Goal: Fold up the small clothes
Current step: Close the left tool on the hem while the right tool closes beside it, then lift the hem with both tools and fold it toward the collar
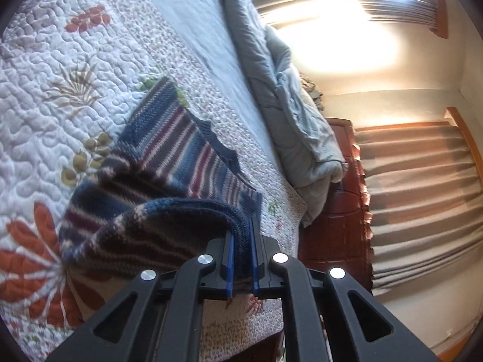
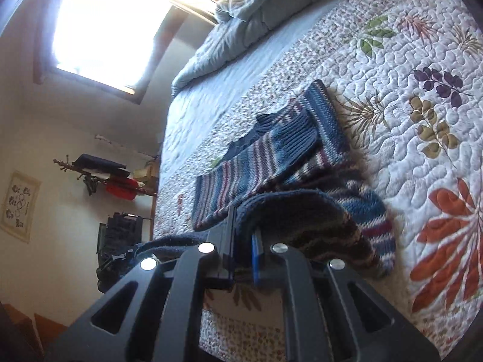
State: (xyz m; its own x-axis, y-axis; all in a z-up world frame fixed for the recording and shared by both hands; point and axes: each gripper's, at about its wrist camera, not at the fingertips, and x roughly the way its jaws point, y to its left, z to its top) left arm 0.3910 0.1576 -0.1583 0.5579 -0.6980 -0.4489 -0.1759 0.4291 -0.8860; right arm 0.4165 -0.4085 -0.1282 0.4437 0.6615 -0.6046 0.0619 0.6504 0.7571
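A small striped knit sweater (image 1: 169, 163) in blue, maroon and pink lies on the quilted bed, its near edge lifted and doubled over the rest. My left gripper (image 1: 241, 241) is shut on the thick blue knit hem, which bulges between the blue pads. In the right wrist view the same sweater (image 2: 271, 157) spreads ahead with a sleeve folded across it. My right gripper (image 2: 243, 238) is shut on the dark blue hem, held above the bed. The cloth hides both sets of fingertips.
A floral quilt (image 1: 45, 96) covers the bed, also seen as the quilt (image 2: 422, 120) to the right. A grey rumpled duvet (image 1: 286, 114) lies along the far side. A wooden bed frame (image 1: 338, 199), curtains (image 1: 422, 187) and a bright window (image 2: 105, 24) stand beyond.
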